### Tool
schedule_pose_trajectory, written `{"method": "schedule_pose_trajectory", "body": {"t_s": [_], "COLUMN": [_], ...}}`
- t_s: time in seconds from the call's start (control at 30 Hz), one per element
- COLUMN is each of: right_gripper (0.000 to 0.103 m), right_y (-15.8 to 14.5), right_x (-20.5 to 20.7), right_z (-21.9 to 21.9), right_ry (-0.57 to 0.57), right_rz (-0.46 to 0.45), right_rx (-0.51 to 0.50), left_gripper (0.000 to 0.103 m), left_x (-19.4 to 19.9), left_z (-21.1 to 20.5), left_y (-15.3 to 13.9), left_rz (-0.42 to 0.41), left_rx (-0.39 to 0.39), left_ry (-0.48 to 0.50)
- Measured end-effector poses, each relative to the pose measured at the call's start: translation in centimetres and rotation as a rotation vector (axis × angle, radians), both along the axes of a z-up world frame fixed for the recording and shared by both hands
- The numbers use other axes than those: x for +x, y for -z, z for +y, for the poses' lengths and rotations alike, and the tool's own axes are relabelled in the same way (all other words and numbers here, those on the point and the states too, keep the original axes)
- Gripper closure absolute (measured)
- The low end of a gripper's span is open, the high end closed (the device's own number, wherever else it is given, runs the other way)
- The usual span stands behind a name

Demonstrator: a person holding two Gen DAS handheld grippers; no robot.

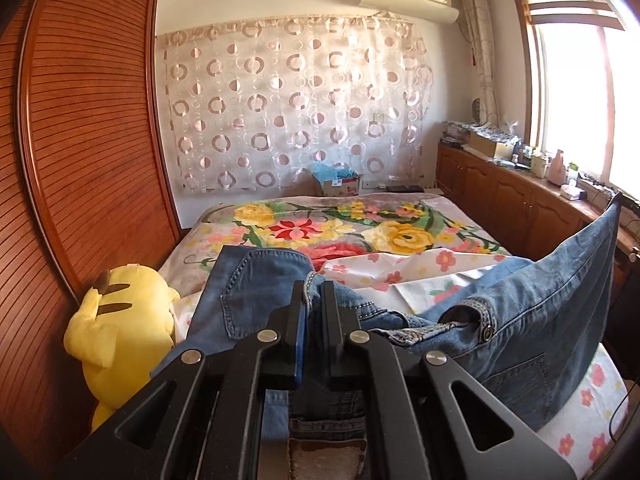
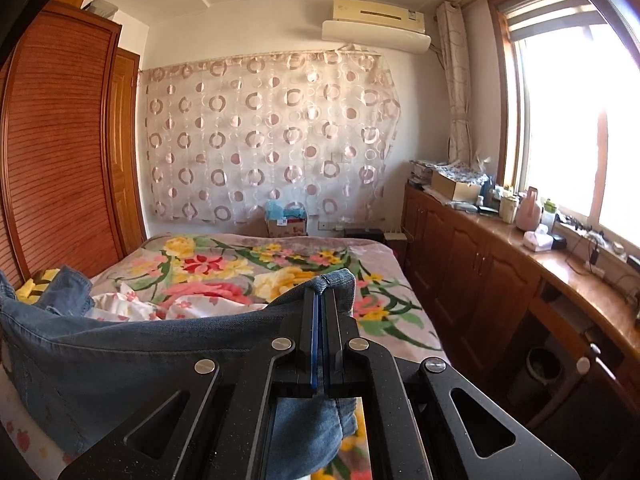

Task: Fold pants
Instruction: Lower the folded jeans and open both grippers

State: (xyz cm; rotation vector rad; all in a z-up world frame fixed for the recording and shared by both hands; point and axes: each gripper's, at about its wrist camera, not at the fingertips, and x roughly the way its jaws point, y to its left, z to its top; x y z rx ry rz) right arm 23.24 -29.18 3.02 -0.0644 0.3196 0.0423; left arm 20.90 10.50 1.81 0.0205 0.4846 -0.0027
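Jeans held up over bed, ready to fold.
L gripper clamped on waistband, R gripper clenched on hem, so cloth hangs between w/o dragging.

Bed: a big bed with a flowery blanket fills the middle of the room.
Wardrobe: a tall brown wooden wardrobe stands on the left of the bed.
Curtain: a thin curtain with pink circles hangs on the white wall behind the bed.
Air conditioner: a white one sits high on the wall above the curtain.
Window: a bright window is on the right of the bed, sun pouring in.
Cabinets: low brown cabinets run under the window, with boxes and bottles on top.
Toy: a yellow plush toy leans between the bed and the wardrobe.
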Motion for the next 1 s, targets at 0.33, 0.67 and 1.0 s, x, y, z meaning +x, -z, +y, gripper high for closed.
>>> {"method": "schedule_pose_trajectory", "body": {"t_s": [0.33, 0.67, 1.0], "right_gripper": [0.102, 0.102, 0.102], "right_y": [3.1, 2.9, 2.0], "right_x": [9.0, 14.4, 14.4], "right_z": [1.7, 3.1, 3.0], "right_ry": [0.023, 0.042, 0.075], "right_rz": [0.133, 0.239, 0.260], "right_rx": [-0.045, -0.069, -0.082], "left_gripper": [0.096, 0.096, 0.047], "left_x": [5.4, 8.4, 6.5], "left_z": [-0.1, -0.2, -0.4], "left_y": [3.3, 5.0, 4.5], "left_rz": [0.098, 0.167, 0.154], "left_rx": [0.015, 0.021, 0.045], "left_ry": [-0.006, -0.010, -0.021]}}
